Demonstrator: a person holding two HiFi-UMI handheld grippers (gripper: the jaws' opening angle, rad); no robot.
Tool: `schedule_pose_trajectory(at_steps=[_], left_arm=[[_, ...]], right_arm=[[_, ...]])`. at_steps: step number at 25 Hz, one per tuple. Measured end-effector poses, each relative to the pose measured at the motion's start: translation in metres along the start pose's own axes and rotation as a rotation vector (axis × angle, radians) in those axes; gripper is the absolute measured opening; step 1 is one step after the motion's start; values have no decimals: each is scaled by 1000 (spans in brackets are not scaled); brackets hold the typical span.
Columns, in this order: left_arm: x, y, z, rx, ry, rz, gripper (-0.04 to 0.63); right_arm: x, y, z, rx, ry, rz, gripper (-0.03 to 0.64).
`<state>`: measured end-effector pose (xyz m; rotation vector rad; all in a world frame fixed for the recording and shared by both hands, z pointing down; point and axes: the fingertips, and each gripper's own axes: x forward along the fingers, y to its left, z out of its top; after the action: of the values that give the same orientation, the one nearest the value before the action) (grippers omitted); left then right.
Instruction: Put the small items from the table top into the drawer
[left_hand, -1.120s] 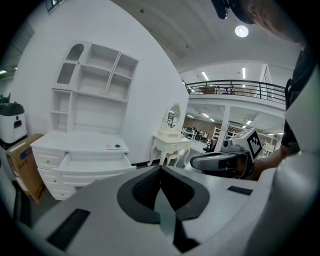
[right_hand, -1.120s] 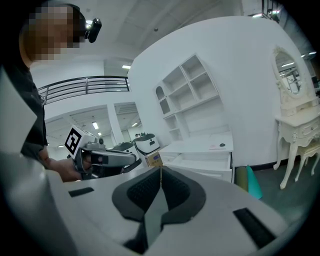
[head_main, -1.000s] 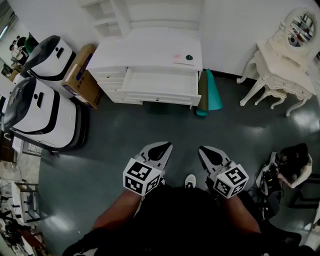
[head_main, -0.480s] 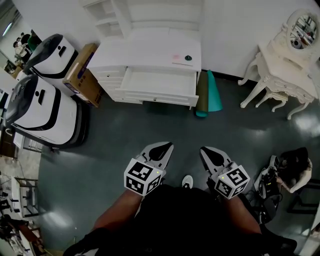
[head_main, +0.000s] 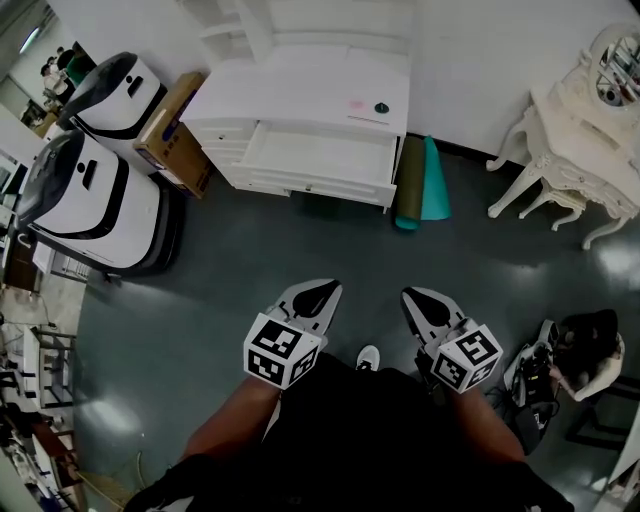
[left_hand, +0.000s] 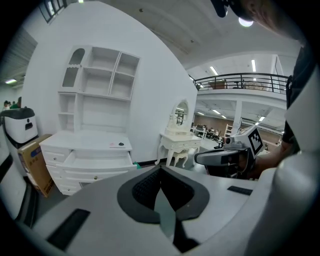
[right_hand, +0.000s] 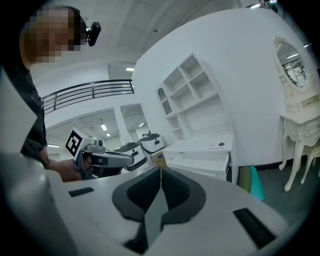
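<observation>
A white desk (head_main: 300, 95) stands against the far wall, its wide drawer (head_main: 318, 160) pulled open. On the top's right end lie a small dark round item (head_main: 381, 108) and a flat pink item (head_main: 357, 104). My left gripper (head_main: 322, 291) and right gripper (head_main: 414, 298) hang side by side over the dark floor, well short of the desk, both shut and holding nothing. The left gripper view shows the desk (left_hand: 85, 144) and the dark item (left_hand: 120, 145) far off beyond the shut jaws. From the right gripper view the drawer (right_hand: 200, 160) is equally distant.
Two white wheeled machines (head_main: 90, 200) and a cardboard box (head_main: 168, 125) stand left of the desk. Rolled teal and olive mats (head_main: 424, 185) lean at its right side. A white dressing table (head_main: 580, 135) is at far right; a dark bag (head_main: 585, 335) lies by my right.
The whole view has slid a little, with the desk shifting right and slightly nearer. Both grippers stay shut in the same pose in front of my body.
</observation>
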<state>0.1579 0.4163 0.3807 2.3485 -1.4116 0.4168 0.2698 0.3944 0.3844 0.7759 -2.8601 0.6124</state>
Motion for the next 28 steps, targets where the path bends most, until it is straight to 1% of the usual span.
schedule_pose_trajectory(at_steps=[3, 10, 19, 21, 24, 25, 26, 28], left_arm=[[5, -4, -2, -3, 9, 18, 3], [15, -21, -4, 28, 39, 14, 3], [27, 0, -12, 12, 70, 19, 3], [34, 3, -9, -21, 63, -4, 3], [43, 11, 5, -150, 24, -72, 3], [45, 16, 10, -179, 13, -79, 3], [47, 23, 14, -185, 7, -74, 3], [51, 38, 20, -150, 9, -50, 3]], right_arm=[[-2, -9, -1, 3, 2, 9, 28], [-5, -18, -5, 24, 5, 27, 28], [9, -33, -8, 43, 16, 2, 28], [13, -39, -10, 45, 25, -8, 28], [22, -48, -7, 52, 37, -22, 28], [25, -50, -5, 53, 39, -26, 28], [30, -53, -2, 53, 40, -29, 28], [40, -58, 5, 50, 37, -34, 28]])
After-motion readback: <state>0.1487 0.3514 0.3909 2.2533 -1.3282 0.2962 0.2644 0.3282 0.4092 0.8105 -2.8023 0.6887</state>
